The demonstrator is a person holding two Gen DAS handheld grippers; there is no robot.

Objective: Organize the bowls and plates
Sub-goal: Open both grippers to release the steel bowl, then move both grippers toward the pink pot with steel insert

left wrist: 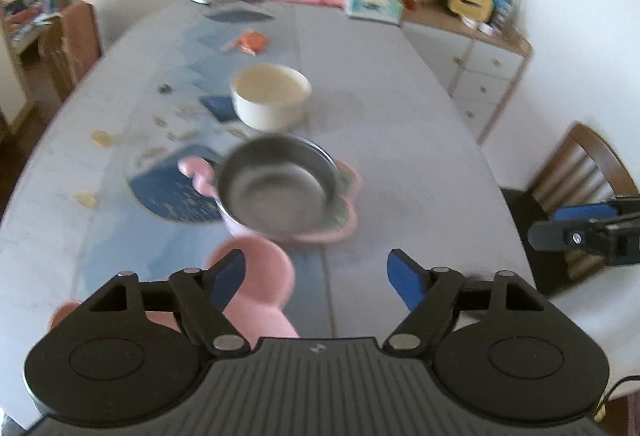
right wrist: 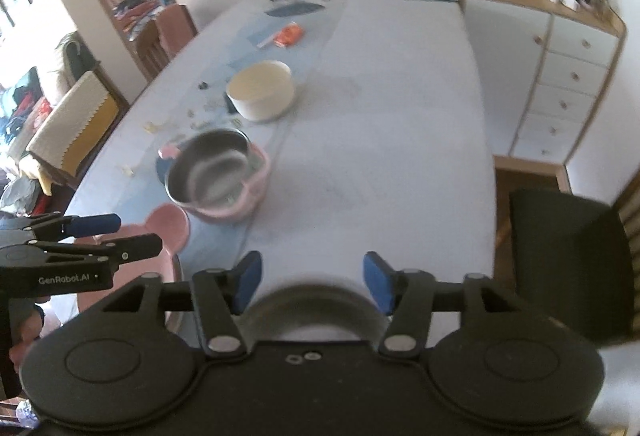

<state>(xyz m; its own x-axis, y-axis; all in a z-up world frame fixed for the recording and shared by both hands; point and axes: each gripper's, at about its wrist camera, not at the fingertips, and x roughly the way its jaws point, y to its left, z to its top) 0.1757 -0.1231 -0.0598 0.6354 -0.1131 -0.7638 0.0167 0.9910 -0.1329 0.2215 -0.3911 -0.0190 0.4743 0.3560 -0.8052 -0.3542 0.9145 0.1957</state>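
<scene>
Two grippers hang above the near end of the worktop (left wrist: 420, 140), both with jaws apart and nothing between the pads: the left gripper (left wrist: 316, 278) over a pink eared plate (left wrist: 260, 276), the right gripper (right wrist: 312, 282) over a dark rounded dish (right wrist: 316, 306) at the near edge, too blurred to name. Ahead, a steel bowl (left wrist: 276, 188) sits nested in a pink eared bowl (left wrist: 336, 232), so that stack looks made. Beyond it a cream bowl (left wrist: 270, 96) stands alone, well apart from the stack. The step in hand seems to be the gap between placements. Next, I judge, one gripper must pick a loose piece, perhaps the cream bowl, come down over its rim and clamp on the wall before lifting.
</scene>
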